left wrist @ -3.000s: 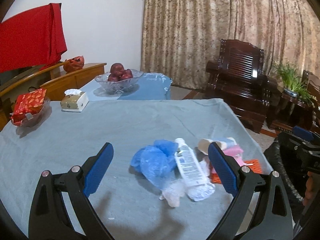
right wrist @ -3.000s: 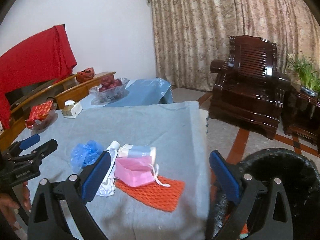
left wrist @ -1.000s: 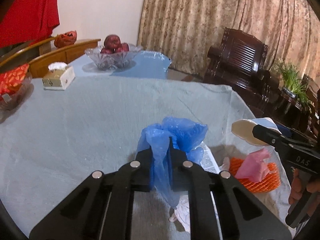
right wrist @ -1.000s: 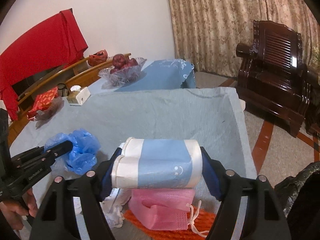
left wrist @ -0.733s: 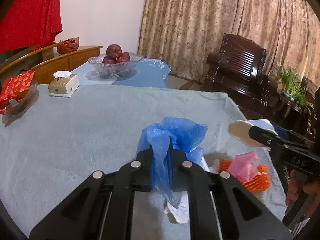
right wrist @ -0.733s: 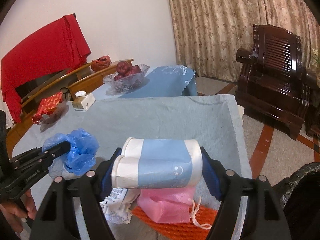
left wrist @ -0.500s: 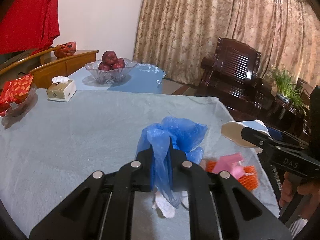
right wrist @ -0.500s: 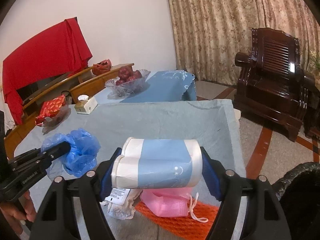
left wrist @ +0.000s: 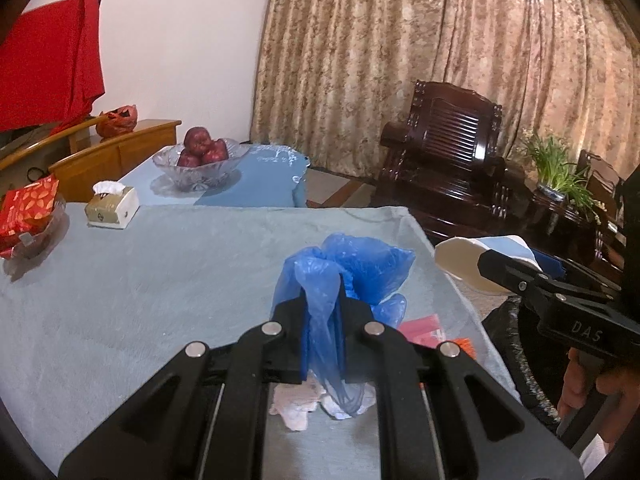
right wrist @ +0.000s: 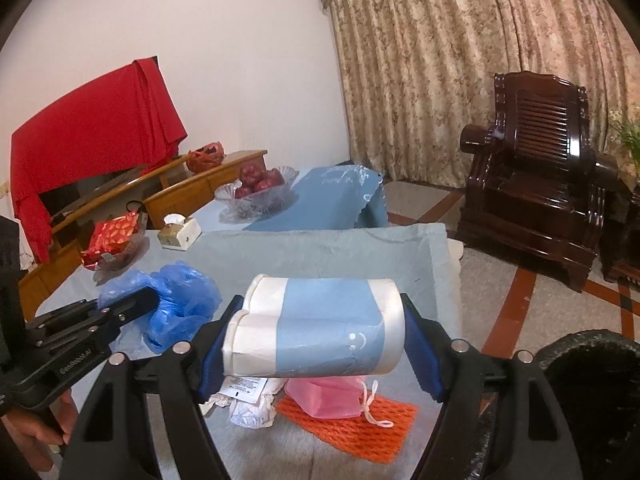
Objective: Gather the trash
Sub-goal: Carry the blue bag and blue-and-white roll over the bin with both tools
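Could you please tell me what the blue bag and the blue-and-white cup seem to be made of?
Crumpled translucent blue bag: thin plastic film, glossy, light showing through its folds. Flattened blue-and-white cup: probably matte paper, since it has creased flat between the right claw's fingers.

Crumpled blue bag (left wrist: 348, 268) and blue-white roll (right wrist: 316, 330) aloft — pink mask (right wrist: 326, 398) on orange mesh (right wrist: 360, 428).

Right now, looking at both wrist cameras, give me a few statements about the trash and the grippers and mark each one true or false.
1. The left hand-held gripper is shut on the blue plastic bag. True.
2. The right hand-held gripper is empty. False: it is shut on the blue-and-white paper cup.
3. The pink face mask lies on the orange mesh. True.
4. The glass bowl holds oranges. False: it holds dark red fruit.
5. The tissue box is already in the black bin. False: it sits on the table.
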Demonstrator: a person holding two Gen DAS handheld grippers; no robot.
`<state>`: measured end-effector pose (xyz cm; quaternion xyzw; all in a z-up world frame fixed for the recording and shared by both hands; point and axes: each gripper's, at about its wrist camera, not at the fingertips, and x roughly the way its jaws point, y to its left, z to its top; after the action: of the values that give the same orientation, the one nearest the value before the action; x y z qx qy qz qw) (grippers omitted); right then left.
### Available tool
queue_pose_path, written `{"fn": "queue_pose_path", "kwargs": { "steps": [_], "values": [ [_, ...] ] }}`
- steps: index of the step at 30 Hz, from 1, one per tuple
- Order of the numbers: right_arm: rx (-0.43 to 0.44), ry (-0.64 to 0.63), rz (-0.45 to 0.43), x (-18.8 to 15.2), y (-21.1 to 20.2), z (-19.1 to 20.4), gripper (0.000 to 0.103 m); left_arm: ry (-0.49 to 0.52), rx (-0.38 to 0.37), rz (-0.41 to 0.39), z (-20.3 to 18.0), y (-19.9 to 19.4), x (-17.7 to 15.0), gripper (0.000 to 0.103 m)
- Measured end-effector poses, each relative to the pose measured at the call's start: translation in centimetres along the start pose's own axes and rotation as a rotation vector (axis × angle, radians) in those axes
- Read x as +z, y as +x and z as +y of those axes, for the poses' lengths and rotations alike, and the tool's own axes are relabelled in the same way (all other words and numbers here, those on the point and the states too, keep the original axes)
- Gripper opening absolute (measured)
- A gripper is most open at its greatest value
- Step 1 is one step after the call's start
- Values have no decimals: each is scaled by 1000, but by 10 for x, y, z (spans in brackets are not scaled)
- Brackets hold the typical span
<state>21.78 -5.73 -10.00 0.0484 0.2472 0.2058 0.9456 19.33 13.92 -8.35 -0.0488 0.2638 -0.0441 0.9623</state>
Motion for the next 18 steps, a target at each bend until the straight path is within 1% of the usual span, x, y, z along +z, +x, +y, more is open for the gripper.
{"fn": "queue_pose_path", "kwargs": {
  "steps": [11,18],
  "values": [
    [-37,19,-56,3,-46,-17,73,36,-58,-29,-36,-19,5,8],
    [-86,33,-91,1,-82,-34,73,59,-125,-45,-69,-28,5,8]
  ]
}}
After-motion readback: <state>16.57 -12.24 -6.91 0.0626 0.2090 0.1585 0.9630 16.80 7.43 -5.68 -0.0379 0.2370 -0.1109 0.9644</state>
